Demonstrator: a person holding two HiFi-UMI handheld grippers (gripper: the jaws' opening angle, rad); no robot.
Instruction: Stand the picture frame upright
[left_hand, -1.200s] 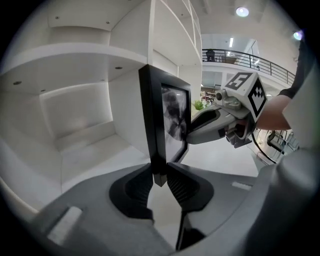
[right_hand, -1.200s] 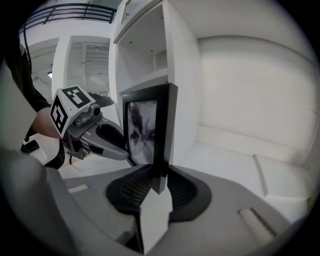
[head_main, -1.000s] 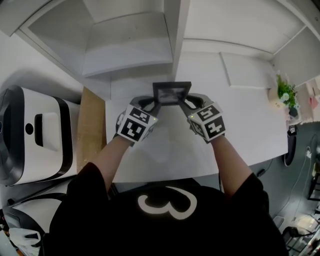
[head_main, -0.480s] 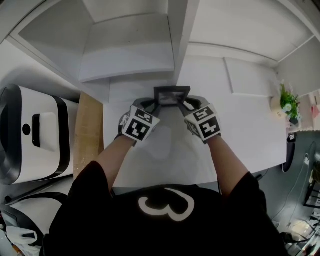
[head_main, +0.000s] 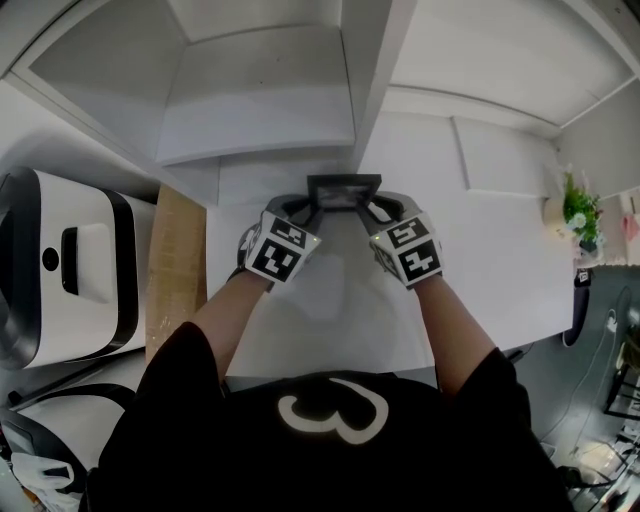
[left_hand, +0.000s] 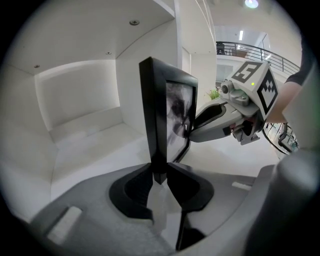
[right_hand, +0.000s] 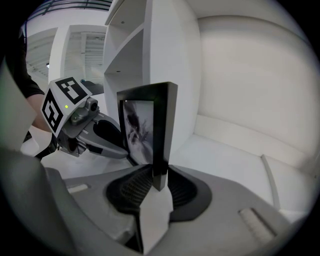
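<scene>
1. The white desk (head_main: 480, 260) is the big flat thing.
2. The picture frame (head_main: 344, 189) stands upright at the desk's back.
3. It seems stiff, light and breakable, so I hold its side edges.
4. My left gripper (left_hand: 159, 176) and right gripper (right_hand: 159, 181) each pinch one edge.

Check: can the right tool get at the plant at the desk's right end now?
Probably not yet: the right tool is clamped on the picture frame at its edge, so it's occupied. The desk between it and the plant looks bare.
</scene>
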